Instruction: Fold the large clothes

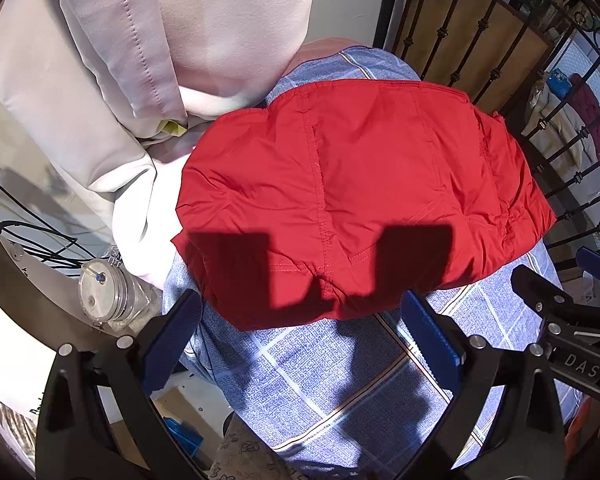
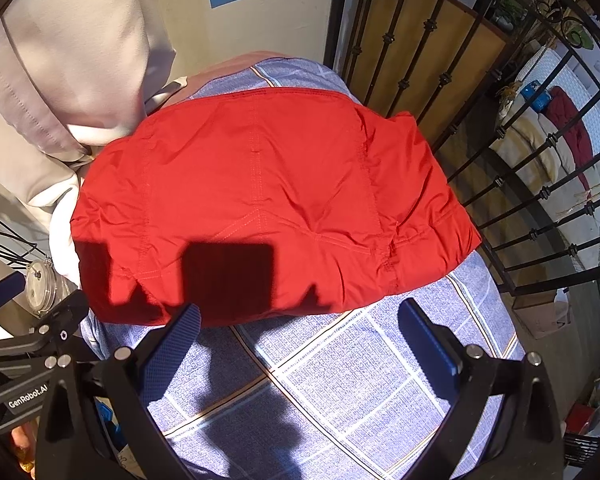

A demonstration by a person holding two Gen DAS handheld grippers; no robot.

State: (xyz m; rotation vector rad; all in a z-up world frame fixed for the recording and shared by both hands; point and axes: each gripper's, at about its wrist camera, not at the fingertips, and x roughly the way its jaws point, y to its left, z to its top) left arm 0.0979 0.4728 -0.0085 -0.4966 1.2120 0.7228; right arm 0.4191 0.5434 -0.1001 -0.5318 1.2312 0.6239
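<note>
A red garment (image 1: 360, 196) (image 2: 268, 200) lies folded into a compact block on a blue checked cloth (image 1: 332, 384) (image 2: 340, 380) that covers a small surface. My left gripper (image 1: 304, 316) hovers open just short of the garment's near edge, its blue-padded fingers wide apart with nothing between them. My right gripper (image 2: 300, 320) is open too, held just before the same near edge. Both cast finger shadows on the red fabric. Each gripper shows at the edge of the other's view.
Pale beige clothing (image 1: 148, 40) (image 2: 68, 60) hangs at the left and touches the surface's far-left side. A black iron railing (image 1: 500, 60) (image 2: 480, 120) runs along the right. A clear plastic jar (image 1: 108, 292) and black cables (image 1: 28, 240) sit at the left.
</note>
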